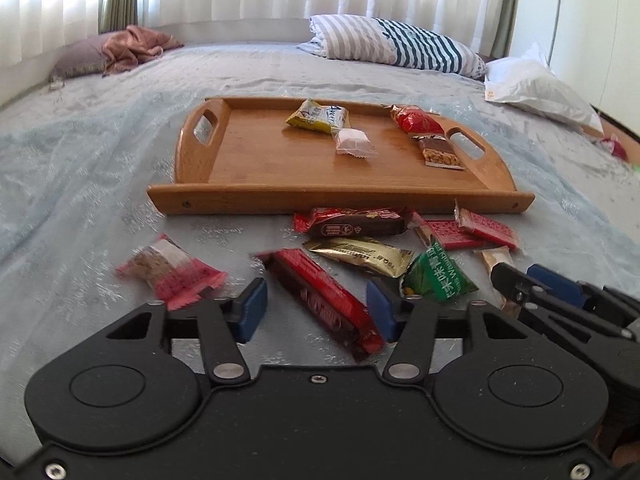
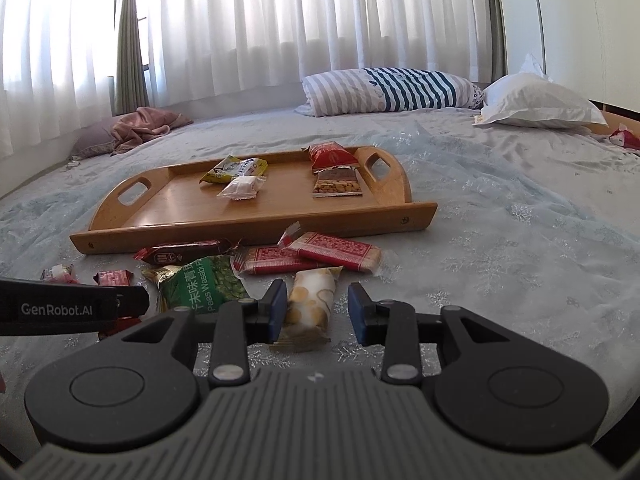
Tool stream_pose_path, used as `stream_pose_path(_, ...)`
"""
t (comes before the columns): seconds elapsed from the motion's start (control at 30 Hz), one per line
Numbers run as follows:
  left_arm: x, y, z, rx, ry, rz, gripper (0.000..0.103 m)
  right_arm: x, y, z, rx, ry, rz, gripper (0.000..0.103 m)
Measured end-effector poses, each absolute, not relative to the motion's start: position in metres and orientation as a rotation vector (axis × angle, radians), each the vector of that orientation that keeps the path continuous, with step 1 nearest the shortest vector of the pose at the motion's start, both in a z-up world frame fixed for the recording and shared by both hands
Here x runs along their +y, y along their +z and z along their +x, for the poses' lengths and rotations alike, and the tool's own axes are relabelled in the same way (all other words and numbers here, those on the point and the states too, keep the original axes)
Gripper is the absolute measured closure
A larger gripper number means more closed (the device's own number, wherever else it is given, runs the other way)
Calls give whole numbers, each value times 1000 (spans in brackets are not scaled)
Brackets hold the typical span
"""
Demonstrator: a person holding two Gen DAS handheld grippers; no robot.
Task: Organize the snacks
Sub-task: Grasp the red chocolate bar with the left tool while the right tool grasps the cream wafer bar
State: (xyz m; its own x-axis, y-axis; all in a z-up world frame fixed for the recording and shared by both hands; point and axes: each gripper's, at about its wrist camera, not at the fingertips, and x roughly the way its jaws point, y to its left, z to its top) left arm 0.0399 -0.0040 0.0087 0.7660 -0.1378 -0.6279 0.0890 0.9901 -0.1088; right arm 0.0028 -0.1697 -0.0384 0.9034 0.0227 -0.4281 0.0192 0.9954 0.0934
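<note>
Red-brown long snack bar [image 1: 324, 300] | glossy wrapper (creased) | lying diagonal

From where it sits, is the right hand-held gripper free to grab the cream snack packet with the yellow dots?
Probably yes: the right hand-held gripper is open, the cream packet lies between its fingers, and nothing covers it.

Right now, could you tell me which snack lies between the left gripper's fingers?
The long red bar; it lies slantwise between the open left gripper.
</note>
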Motion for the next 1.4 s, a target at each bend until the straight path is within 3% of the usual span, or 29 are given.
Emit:
stream_pose_path(0.1,-6,9,41,684,-139,-91,69,-168,-38,1,435,-6,92,61)
stream_pose_path(0.2,-9,10,39,675,-160,-47,70,-167,-38,-1,424,-13,82,60)
stream_pose_path(0.27,-8,10,36,669,-146,-8,67,-167,-38,-2,419,-18,75,58)
stream_pose_path(0.4,-6,11,29,635,-100,68,50,-168,-38,-1,414,-28,76,55)
stream_pose_path(0.53,-2,13,29,635,-82,56,50,-168,-39,-1,414,-36,88,55)
stream_pose_path(0.77,-2,8,38,659,-107,-17,68,-166,-39,0,424,-44,87,55)
stream_pose_path(1.27,9,14,31,651,-67,-2,63,-166,-38,-2,405,-53,62,55)
stream_pose_path(1.4,6,8,38,664,-64,-22,67,-165,-38,-2,411,-48,61,55)
